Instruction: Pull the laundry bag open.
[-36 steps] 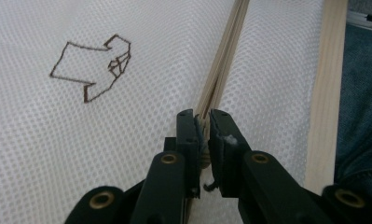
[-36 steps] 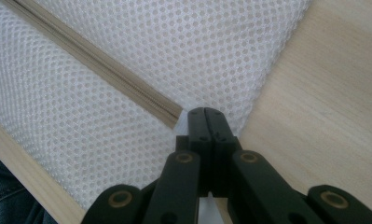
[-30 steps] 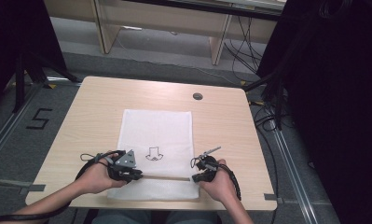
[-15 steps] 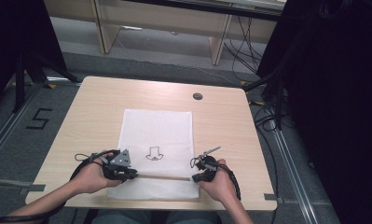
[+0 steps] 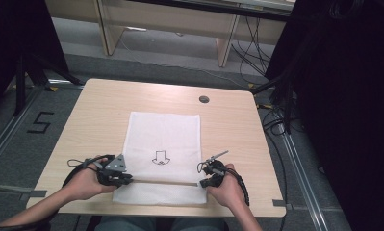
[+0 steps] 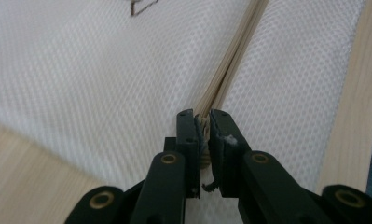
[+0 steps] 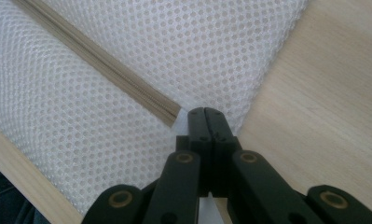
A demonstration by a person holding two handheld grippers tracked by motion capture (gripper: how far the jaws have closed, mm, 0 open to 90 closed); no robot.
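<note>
Table [image 5: 93, 125]: light wood, under both tongs. Grommet [image 5: 204, 99]: dark, round, set in the tabletop well beyond the right tongs [image 5: 201, 183]. Floor mark "5" [image 5: 39, 122]: black, off the table, outward of and beyond the left tongs [image 5: 129, 179]. Cables [image 5: 249, 43]: loose on the floor, far beyond the right tongs. Black drapes [image 5: 343, 96]: outward of the right tongs.
</note>
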